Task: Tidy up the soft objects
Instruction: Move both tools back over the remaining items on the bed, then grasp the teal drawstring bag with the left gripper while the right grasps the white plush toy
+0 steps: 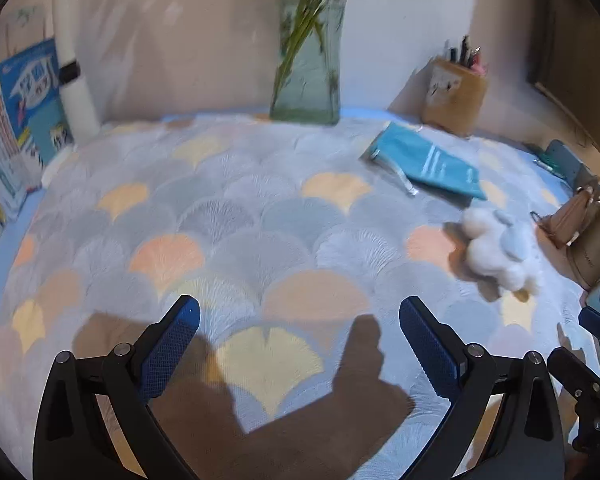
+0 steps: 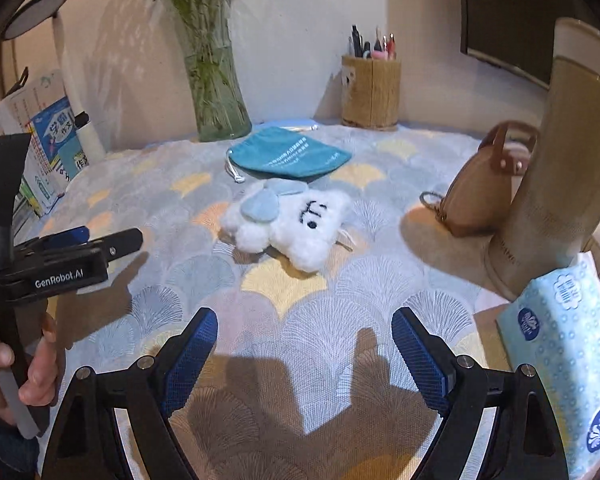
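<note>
While both pairs of jaws stand wide apart with nothing between them, the left gripper [image 1: 300,316] and right gripper [image 2: 305,326] point down at a quilted cloth [image 1: 228,216] printed with fan shapes in grey, peach and yellow. Ahead of the right jaws, on the cloth, lies the white plush toy [image 2: 296,220]; from the left jaws it lies ahead and to the right [image 1: 496,248]. Just beyond the toy sits a teal drawstring pouch [image 2: 290,156], flat on the cloth. Farther ahead, against a pale wall, stand a glass vase [image 2: 216,96] with green stems and a pen holder [image 2: 370,92]. Right of the right jaws: a tan bag [image 2: 480,192], a beige cylinder [image 2: 560,160], and a tissue pack [image 2: 568,356] close by. Left of them: upright books [image 2: 54,140] and the person's hand [image 2: 24,368] holding the left tool.
</note>
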